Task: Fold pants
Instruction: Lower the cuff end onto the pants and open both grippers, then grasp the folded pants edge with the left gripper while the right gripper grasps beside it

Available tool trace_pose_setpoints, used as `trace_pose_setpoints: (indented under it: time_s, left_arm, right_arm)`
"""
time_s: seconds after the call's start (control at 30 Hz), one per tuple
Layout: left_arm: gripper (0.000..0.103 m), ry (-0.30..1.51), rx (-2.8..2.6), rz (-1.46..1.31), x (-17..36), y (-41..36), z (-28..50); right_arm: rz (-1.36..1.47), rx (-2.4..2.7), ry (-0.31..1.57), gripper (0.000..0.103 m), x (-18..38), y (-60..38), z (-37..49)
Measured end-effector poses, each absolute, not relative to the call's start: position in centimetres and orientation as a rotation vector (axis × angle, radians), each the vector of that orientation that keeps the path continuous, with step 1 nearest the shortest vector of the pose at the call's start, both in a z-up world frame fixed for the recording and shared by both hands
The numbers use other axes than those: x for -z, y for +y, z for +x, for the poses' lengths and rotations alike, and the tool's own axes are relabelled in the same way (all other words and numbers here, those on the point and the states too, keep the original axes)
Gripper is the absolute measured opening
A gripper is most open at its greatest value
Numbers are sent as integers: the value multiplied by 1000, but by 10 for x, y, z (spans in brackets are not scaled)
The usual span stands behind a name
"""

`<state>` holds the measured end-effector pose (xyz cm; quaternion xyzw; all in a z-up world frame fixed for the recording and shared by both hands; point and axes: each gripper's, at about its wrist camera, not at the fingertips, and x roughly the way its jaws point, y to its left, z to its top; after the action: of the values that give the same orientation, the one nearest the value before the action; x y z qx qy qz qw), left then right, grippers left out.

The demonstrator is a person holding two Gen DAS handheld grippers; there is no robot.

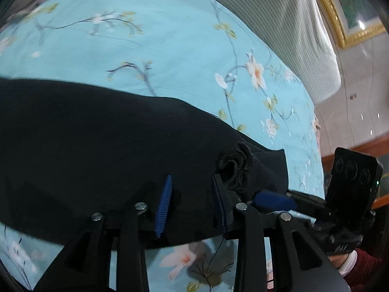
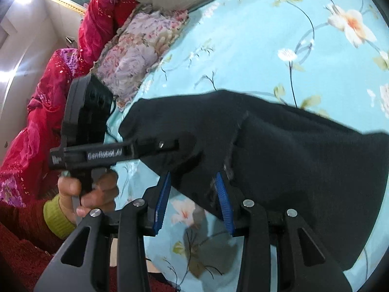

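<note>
Between the left gripper's (image 1: 192,204) fingers: black cloth of the pants (image 1: 97,150) fills the gap, yet the blue pads stand apart, released.
Right gripper (image 2: 194,199): jaws parted too, a corner of the pants (image 2: 291,155) hanging over the gap, nothing pinched.
Pants: dark, spread ahead of both grippers on the bed, a frilled bunch of fabric (image 1: 237,164) just beyond the left gripper's right finger.
Surface: turquoise bedsheet (image 1: 170,48) printed with pale blossoms and thin stems.
Beyond the sheet: ribbed white bedding (image 1: 304,36), a floral cushion (image 2: 136,48), a red sequined cloth (image 2: 43,112).
Room: gold-framed picture (image 1: 345,24) on a pale wall.
Hand: bare fingers (image 2: 92,192) around the other gripper's handle, yellow-green cuff (image 2: 56,216).
</note>
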<state>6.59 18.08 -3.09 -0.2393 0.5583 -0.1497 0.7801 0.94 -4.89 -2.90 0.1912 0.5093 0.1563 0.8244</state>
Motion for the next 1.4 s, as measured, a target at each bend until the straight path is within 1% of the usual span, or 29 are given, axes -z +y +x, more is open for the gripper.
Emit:
trace_pose_setpoints:
  time_s: [0.03, 0.1, 0.17, 0.37, 0.53, 0.77, 0.97, 1.4]
  left_arm:
    - [37, 1203, 313, -525, 30, 185, 63]
    - [46, 1194, 274, -548, 27, 198, 54]
    - [49, 1186, 228, -577, 25, 214, 44]
    - [49, 1152, 111, -651, 24, 258, 16]
    - [51, 1132, 19, -721, 27, 295, -5]
    - [53, 1100, -101, -835, 36, 344, -25]
    - [57, 1091, -159, -867, 44, 365, -29]
    - [57, 1091, -205, -925, 69, 385, -24]
  right_arm:
    - [404, -334, 1082, 40, 28, -48, 12]
    - [398, -340, 1086, 40, 26, -44, 21]
    - [383, -351, 1088, 40, 25, -39, 29]
    - [338, -401, 1100, 41, 25, -14, 54]
    - [294, -440, 1118, 45, 27, 9, 76]
    - [220, -490, 1137, 46, 31, 40, 112]
    - [154, -536, 1158, 50, 35, 68, 143]
    - [-72, -644, 1210, 51, 61, 130, 211]
